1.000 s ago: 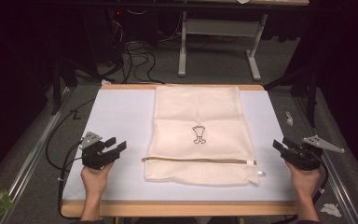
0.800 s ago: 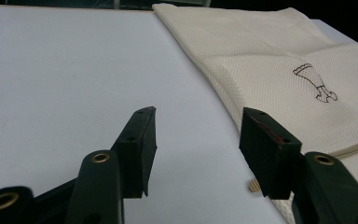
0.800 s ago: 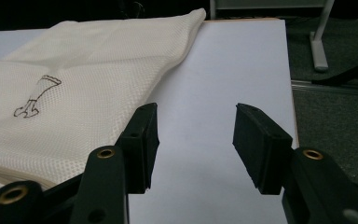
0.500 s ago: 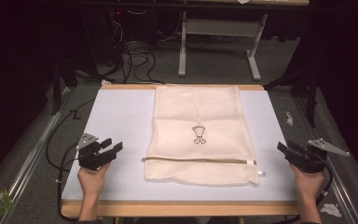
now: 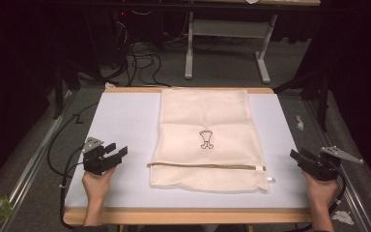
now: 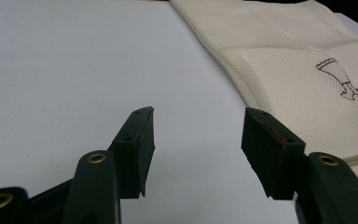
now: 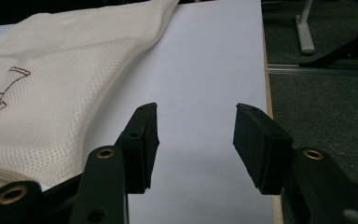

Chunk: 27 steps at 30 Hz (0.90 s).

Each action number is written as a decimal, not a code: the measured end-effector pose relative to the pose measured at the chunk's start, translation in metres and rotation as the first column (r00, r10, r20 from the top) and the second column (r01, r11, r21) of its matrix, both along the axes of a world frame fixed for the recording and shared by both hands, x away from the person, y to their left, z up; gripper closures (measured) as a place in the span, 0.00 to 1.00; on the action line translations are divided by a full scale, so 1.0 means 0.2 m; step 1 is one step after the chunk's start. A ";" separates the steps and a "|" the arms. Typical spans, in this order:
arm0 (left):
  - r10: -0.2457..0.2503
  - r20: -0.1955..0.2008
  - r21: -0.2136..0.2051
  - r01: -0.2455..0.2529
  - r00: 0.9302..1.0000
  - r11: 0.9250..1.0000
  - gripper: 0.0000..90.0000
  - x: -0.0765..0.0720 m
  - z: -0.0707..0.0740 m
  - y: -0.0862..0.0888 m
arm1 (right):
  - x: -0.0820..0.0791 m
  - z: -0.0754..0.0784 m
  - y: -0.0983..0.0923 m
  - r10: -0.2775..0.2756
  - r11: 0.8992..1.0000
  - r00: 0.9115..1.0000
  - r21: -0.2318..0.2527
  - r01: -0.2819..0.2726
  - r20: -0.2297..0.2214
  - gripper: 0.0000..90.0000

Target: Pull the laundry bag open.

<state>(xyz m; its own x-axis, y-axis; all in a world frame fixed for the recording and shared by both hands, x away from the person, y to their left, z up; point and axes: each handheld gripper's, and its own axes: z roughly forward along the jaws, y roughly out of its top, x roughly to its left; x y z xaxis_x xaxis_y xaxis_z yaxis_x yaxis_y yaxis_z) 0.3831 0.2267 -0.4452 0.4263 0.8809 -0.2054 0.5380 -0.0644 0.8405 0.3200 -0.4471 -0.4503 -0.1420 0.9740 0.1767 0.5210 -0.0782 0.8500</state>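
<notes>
Both hands have drawn back a little toward the near edge since the earlier frames, and the left gripper (image 5: 117,153) jaws have just been opening with nothing between them.

Lying flat in the middle of the white table (image 5: 121,121), the cream mesh laundry bag (image 5: 205,121) reaches from the far edge almost to the near one, its zipper (image 5: 207,166) running across near the front and a small dark emblem (image 5: 206,139) on its face; whether anything is inside cannot be told. The left gripper rests well left of the bag, released and empty over bare table. The right gripper (image 5: 297,155) sits at the table's right edge, clear of the bag, jaws spread with nothing between them.
</notes>
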 end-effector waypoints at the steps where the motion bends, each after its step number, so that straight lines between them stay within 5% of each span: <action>1: 0.000 -0.003 0.000 0.000 1.000 1.000 0.49 0.00 0.00 0.00 | 0.00 0.00 0.00 -0.001 1.000 1.000 0.000 0.001 -0.004 0.56; 27: 0.042 -0.024 0.042 -0.041 0.999 0.998 0.46 0.09 -0.11 -0.03 | 0.08 -0.06 0.02 -0.025 0.999 0.999 -0.030 0.024 -0.037 0.57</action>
